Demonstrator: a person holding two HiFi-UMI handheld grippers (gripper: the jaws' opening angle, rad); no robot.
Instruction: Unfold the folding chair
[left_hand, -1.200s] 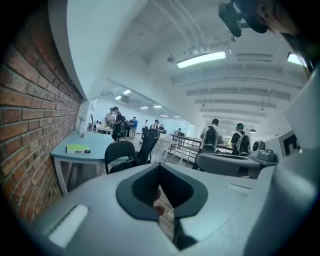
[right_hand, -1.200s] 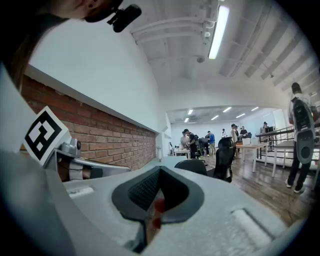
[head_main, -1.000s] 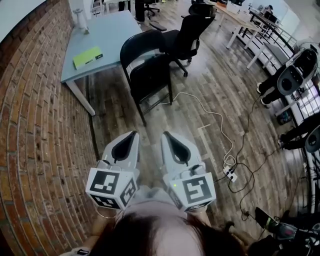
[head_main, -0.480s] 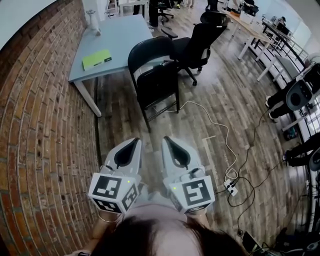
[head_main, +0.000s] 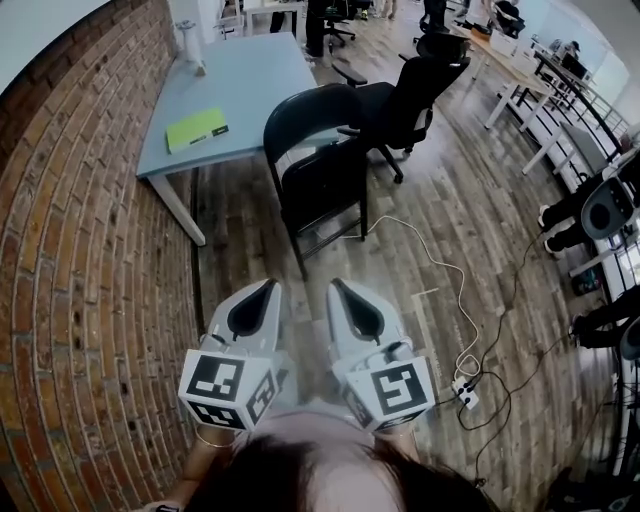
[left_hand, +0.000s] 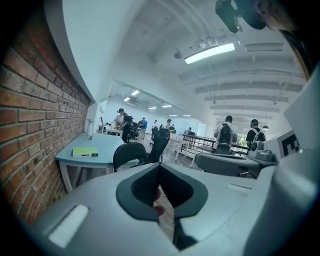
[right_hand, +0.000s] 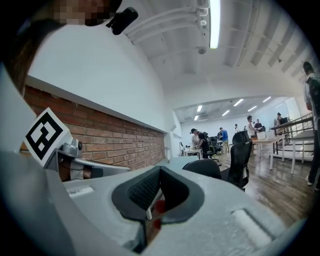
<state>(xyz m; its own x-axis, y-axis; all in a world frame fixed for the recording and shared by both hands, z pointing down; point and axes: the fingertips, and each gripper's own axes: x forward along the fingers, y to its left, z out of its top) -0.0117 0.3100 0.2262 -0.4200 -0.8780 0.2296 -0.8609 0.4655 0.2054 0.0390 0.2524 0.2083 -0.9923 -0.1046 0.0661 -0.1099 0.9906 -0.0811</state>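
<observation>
Though both grippers point toward it, the chair (head_main: 320, 172) stands untouched on the wood floor (head_main: 470, 200), well apart from them. It is black with a rounded back, and its seat looks tipped up close against that back, so it reads as folded.

Short of the chair, the left gripper (head_main: 268, 288) and the right gripper (head_main: 338, 286) hang side by side, near each other but not touching. Each has a marker cube (head_main: 230, 385) at the person's end. The left one's fingers (left_hand: 146, 186) are clenched together with nothing between them. The right one's fingers (right_hand: 144, 190) are clenched and empty too.

To the chair's left and a little beyond it is a pale blue surface (head_main: 250, 80), its near corner just beside the chair's back. A green pad (head_main: 197, 130) lies flat on it. Just beyond the chair on the right is a black office chair (head_main: 405, 95); I cannot tell whether the two touch. Farther left of the chair runs a brick wall (head_main: 90, 260).

From near the chair's legs a white cable (head_main: 430, 262) snakes over the floor to a power strip (head_main: 462, 392), well to the chair's near right. Far beyond the chair stand several people (left_hand: 226, 136).
</observation>
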